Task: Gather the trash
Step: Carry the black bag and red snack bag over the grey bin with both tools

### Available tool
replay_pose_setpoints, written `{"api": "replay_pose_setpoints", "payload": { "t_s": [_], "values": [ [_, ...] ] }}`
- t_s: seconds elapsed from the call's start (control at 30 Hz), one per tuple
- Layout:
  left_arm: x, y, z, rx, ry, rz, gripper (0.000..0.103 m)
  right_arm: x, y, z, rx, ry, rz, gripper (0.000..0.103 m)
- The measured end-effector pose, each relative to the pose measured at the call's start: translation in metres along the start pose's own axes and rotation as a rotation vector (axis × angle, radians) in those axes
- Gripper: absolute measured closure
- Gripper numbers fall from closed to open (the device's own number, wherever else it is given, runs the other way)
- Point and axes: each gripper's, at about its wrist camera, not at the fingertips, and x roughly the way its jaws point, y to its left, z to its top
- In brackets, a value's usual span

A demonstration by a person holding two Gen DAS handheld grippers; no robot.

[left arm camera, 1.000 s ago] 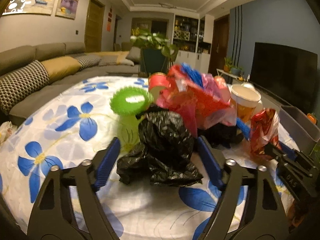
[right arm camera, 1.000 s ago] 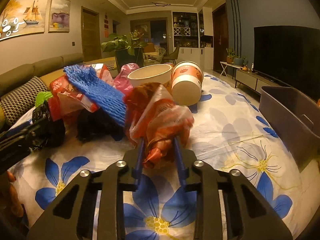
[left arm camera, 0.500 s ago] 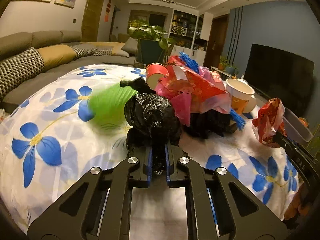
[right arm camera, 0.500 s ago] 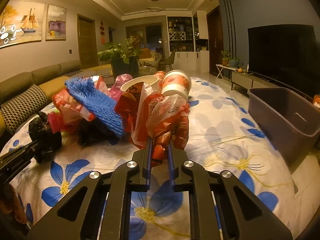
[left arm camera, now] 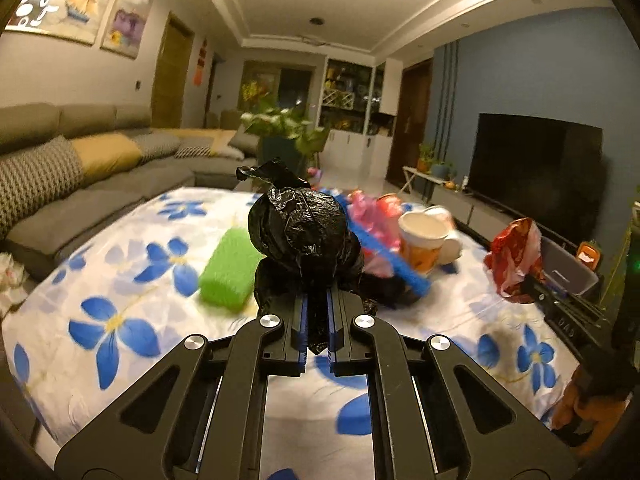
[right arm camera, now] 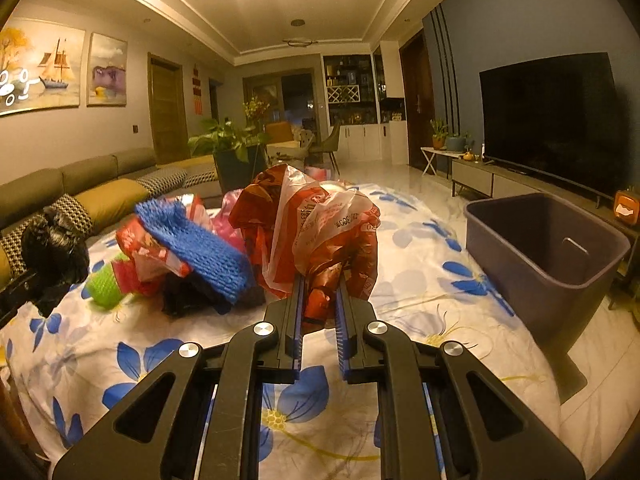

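Left tool (left arm camera: pixel 317 322) clenches upright black bag (left arm camera: pixel 298 232); right tool (right arm camera: pixel 319 312) clenches red wrapper (right arm camera: pixel 320 232).

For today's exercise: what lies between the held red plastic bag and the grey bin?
Only bare floral tablecloth lies between red plastic bag and grey bin, in the right wrist view.

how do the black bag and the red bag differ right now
The black bag is opaque, glossy and knotted into a tight ball; the red bag is looser, partly see-through and printed. The black bag sits in the left tool, the red bag in the right tool. Both are crumpled plastic, pinched and lifted off the table.
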Motion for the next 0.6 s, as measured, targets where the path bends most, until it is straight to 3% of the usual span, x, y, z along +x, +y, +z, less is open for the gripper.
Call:
{"api": "replay_pose_setpoints", "payload": {
  "t_s": [0.23, 0.6],
  "values": [
    [0.013, -0.034, 0.018, 0.049, -0.001, -0.097, 0.097, -0.01, -0.015, 0.01, 0.007, -0.014, -0.024, 0.088],
    [0.049, -0.118, 0.042, 0.14, -0.021, -0.273, 0.097, -0.022, -0.06, 0.04, -0.006, -0.095, -0.184, 0.088]
  ]
}}
